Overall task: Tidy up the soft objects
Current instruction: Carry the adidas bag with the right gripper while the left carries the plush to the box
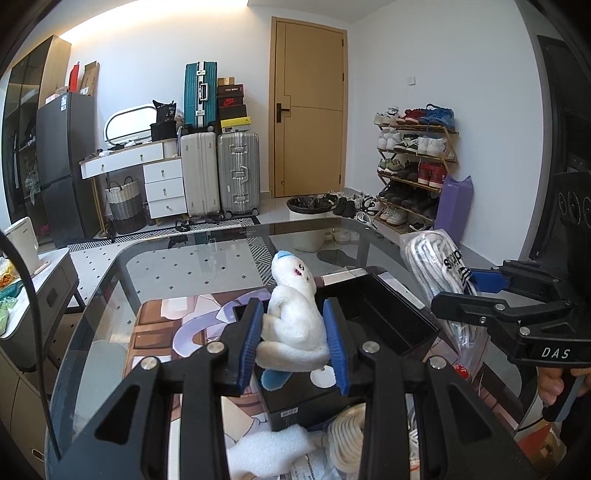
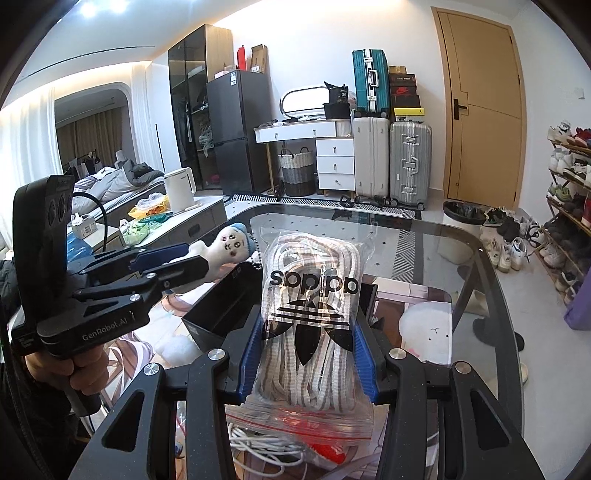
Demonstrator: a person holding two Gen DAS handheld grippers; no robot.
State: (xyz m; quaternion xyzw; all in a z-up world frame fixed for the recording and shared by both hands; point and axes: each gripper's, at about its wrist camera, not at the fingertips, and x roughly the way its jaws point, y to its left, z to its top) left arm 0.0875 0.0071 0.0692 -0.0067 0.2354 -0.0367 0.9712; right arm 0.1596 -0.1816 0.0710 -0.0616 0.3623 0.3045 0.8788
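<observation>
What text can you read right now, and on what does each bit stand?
"DAS": black body of the right gripper.
"GenRobot.AI": black body of the left gripper.
"adidas", upside down with trefoil logo: clear plastic bag of white laces.
Nike swoosh, no words: red shoebox.
Small white label on the black open box: too blurred.

Both views are bright and evenly lit. A warm ceiling cove strip glows overhead, and daylight washes through white curtains. The glass counter carries soft reflections. Focus is sharp; fisheye bending curves the walls, with black vignetting in the corners.
</observation>
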